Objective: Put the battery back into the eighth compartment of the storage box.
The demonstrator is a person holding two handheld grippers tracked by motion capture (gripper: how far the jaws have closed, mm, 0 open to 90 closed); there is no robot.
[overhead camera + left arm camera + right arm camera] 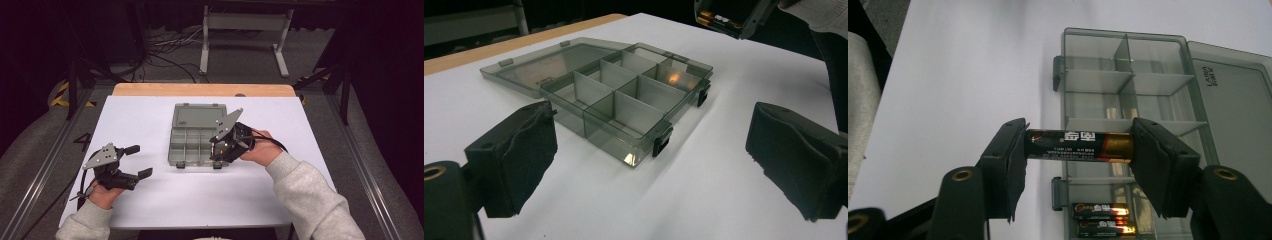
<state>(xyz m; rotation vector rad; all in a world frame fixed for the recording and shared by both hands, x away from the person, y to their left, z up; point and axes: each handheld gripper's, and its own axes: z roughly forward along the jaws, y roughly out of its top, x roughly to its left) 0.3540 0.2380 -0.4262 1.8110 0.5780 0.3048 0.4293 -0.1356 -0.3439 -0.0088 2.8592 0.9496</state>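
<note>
**Holding one battery over the compartment box**

Item: battery [1079, 145], a black and gold cylinder. We judge it light, rigid and smooth, so apt to roll or slip. We hold it end to end, one pad on each cap; a grip across the barrel would likely sit firmer.

Location: clamped in the right claw [1079, 145], hanging above the near edge of the organizer box [192, 142], whose lid lies flat open. Two more batteries [1102, 219] already lie in one corner compartment.

Right hand [260, 149]: reaches in from the box's right side, claw turned toward the compartments.

Left claw [136, 161]: released, jaws wide apart and empty, resting low over the desk [150, 200] well left of the box.
</note>
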